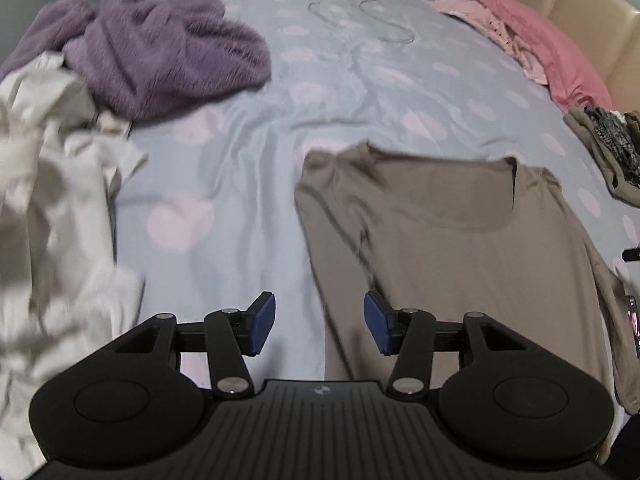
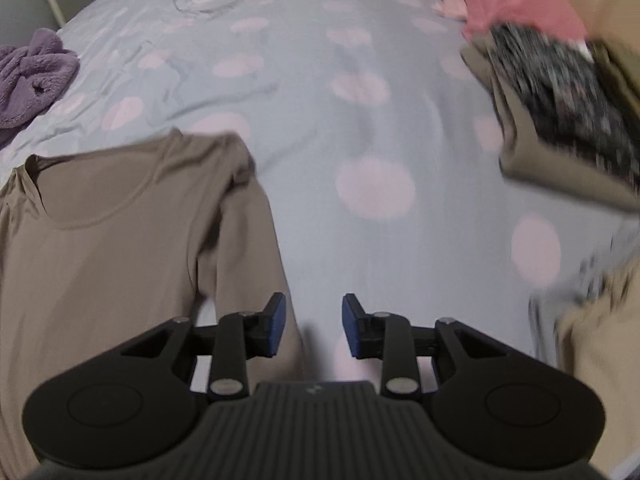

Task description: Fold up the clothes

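- A taupe long-sleeved knit top with a round neckline (image 1: 460, 240) lies spread flat, neck away from the cameras, on a pale blue bedsheet printed with pink dots (image 1: 248, 152).
- The left gripper (image 1: 319, 322) hangs above the top's left edge, its blue-padded jaws apart with nothing between them; only sheet and the shirt's side show in the gap.
- The right gripper (image 2: 313, 325) hangs over the top's right sleeve edge (image 2: 256, 248), its jaws likewise parted and empty.
- Left of the top, well apart, sits a crumpled cream-white garment (image 1: 56, 216); beyond that, a heap of fluffy purple fleece (image 1: 160, 56).
- Past the top's neckline, far up the sheet, lie thin clear wire hangers (image 1: 384, 20).
- Right of the top rests a folded stack of olive and dark speckled clothes (image 2: 560, 120), with a pink pillow (image 1: 560, 60) beyond it against a beige padded headboard (image 1: 580, 4).
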`<control>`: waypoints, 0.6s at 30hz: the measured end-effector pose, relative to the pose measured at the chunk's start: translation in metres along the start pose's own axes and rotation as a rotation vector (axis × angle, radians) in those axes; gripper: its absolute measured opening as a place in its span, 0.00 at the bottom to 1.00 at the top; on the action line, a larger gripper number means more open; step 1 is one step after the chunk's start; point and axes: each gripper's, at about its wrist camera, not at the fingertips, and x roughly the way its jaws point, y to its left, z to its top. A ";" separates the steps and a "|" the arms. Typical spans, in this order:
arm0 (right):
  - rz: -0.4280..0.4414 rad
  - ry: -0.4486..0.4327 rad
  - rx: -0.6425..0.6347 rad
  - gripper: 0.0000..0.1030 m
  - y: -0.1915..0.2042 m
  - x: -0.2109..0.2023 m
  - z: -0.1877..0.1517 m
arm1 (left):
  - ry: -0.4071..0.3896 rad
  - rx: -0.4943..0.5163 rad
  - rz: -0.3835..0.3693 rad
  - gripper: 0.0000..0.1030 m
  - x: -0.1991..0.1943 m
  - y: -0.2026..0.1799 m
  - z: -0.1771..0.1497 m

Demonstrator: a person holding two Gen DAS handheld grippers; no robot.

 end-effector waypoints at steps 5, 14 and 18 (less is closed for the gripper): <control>0.059 0.039 0.045 0.33 -0.006 0.008 -0.021 | 0.021 -0.046 0.002 0.46 -0.002 0.006 -0.019; 0.055 0.047 0.015 0.02 -0.002 0.010 -0.024 | 0.000 -0.069 0.016 0.46 -0.005 0.010 -0.020; -0.012 0.004 0.022 0.01 -0.011 0.004 -0.016 | 0.003 -0.069 0.019 0.46 -0.002 0.009 -0.019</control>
